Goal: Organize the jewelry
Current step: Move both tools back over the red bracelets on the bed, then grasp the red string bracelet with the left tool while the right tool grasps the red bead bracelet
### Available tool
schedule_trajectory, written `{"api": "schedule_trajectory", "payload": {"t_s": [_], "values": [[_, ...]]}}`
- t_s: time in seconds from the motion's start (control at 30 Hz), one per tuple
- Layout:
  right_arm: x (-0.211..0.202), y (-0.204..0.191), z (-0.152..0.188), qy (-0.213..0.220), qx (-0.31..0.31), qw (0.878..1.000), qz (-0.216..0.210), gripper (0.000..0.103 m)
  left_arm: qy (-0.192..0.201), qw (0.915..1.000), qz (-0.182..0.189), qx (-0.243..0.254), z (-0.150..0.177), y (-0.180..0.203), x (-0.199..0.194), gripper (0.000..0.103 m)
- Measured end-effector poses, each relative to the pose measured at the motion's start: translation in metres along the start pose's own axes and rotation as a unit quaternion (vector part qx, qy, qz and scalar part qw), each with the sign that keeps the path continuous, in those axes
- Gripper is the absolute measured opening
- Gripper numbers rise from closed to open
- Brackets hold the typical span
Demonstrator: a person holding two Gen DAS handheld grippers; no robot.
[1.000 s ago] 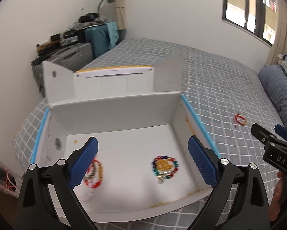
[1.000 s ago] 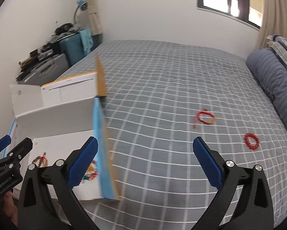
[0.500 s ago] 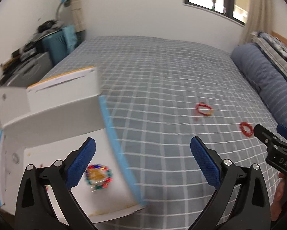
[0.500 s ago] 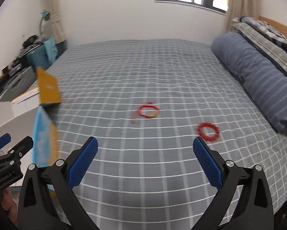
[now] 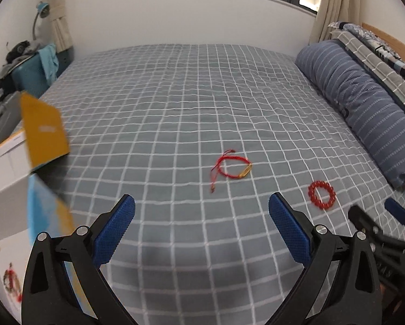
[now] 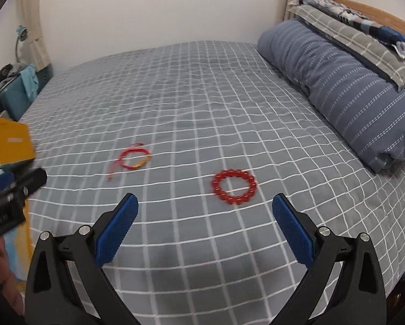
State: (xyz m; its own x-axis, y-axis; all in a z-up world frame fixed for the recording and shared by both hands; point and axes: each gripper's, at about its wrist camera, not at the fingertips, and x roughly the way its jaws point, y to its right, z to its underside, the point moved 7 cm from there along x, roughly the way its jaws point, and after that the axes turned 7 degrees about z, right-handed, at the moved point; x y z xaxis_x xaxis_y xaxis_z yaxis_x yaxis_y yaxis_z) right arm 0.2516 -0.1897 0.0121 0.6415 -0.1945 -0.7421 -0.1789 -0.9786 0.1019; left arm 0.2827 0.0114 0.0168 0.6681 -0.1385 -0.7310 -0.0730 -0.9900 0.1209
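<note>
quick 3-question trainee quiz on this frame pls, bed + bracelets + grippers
1. True or false: the left gripper is shut on a bracelet.
2. Which piece lies nearer the striped bolster? A) the red cord bracelet B) the red bead bracelet
3. Fill in: both loose bracelets lie on the checked ____.

Key
1. False. Its jaws stand wide apart with nothing between them; the right gripper is the same.
2. B. The bead bracelet sits on the bolster's side of the cord one.
3. bedspread.
</note>
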Motion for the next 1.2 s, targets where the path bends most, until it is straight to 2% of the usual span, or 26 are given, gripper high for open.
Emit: {"api": "schedule_trajectory", "payload": {"t_s": [0.1, 0.27, 0.43, 0.5, 0.63, 0.93, 1.07, 1.2], "values": [[0.028, 0.011, -0.003, -0.014, 0.0, 1.0, 0.005, 0.095, -0.014, 0.9999, 0.006, 0.006, -0.013, 0.012, 0.033, 0.097], [0.07, 0.021, -0.011, -0.026, -0.007, 1.0, 0.005, 0.095, -0.044, 0.9988, 0.012, -0.017, -0.031, 0.011, 0.094, 0.097], [0.106, 0.026, -0.011, -0.037, -0.001, 0.999, 0.0, 0.095, -0.07, 0.9975, -0.003, -0.006, -0.03, 0.005, 0.146, 0.097], [0.119, 0.026, -0.007, -0.045, -0.006, 0.999, -0.001, 0.095, -0.08, 0.9968, 0.001, -0.007, -0.026, 0.003, 0.164, 0.097], [0.135, 0.028, -0.001, -0.057, -0.002, 0.998, -0.007, 0.095, -0.082, 0.9966, 0.004, 0.0, -0.02, 0.004, 0.182, 0.097], [0.141, 0.025, 0.009, -0.062, -0.01, 0.998, -0.015, 0.095, -0.078, 0.9963, 0.007, 0.034, -0.012, 0.012, 0.199, 0.097], [0.149, 0.018, 0.016, -0.077, -0.024, 0.997, -0.016, 0.085, -0.091, 0.9952, 0.006, 0.034, -0.007, 0.011, 0.21, 0.097], [0.153, 0.013, 0.021, -0.084, -0.038, 0.996, -0.015, 0.075, -0.087, 0.9956, 0.003, 0.034, -0.007, 0.011, 0.208, 0.096]]}}
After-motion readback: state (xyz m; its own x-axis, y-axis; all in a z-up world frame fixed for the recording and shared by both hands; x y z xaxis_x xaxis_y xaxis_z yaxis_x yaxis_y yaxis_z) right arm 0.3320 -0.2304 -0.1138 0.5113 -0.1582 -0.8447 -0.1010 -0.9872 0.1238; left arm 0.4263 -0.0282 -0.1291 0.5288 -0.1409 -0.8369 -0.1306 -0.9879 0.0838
